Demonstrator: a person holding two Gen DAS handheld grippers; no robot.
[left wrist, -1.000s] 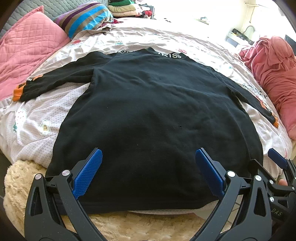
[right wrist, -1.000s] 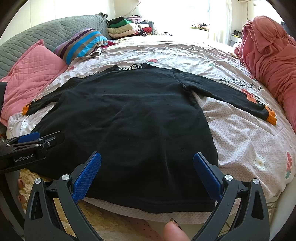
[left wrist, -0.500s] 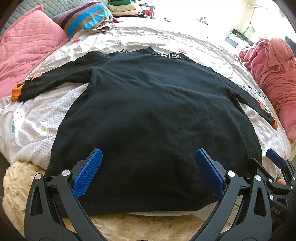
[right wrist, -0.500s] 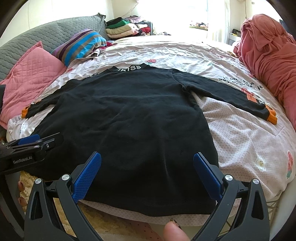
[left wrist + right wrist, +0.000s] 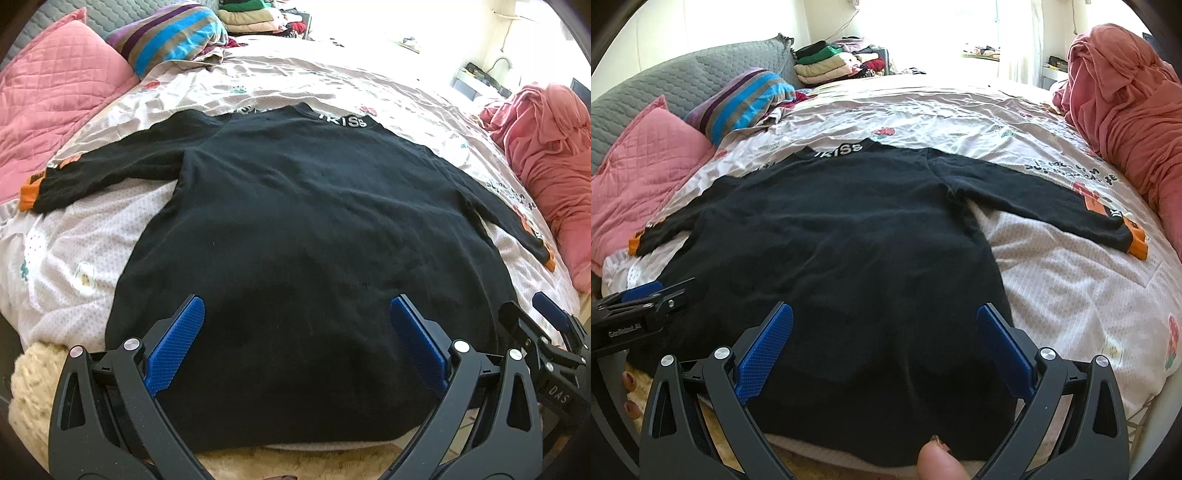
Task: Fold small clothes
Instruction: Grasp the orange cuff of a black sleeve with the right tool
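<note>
— Where am I working?
— My bedroom at home: a bed (image 5: 1071, 295) under a flower-print cover, a pink quilted pillow (image 5: 646, 166), a striped cushion (image 5: 746, 99), a grey padded headboard (image 5: 665, 81), folded clothes (image 5: 827, 62) stacked behind.

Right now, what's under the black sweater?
The black sweater lies flat on the floral bedsheet, which shows all round it; a cream fuzzy blanket peeks out below the hem. Anything beneath the cloth itself is covered.
</note>
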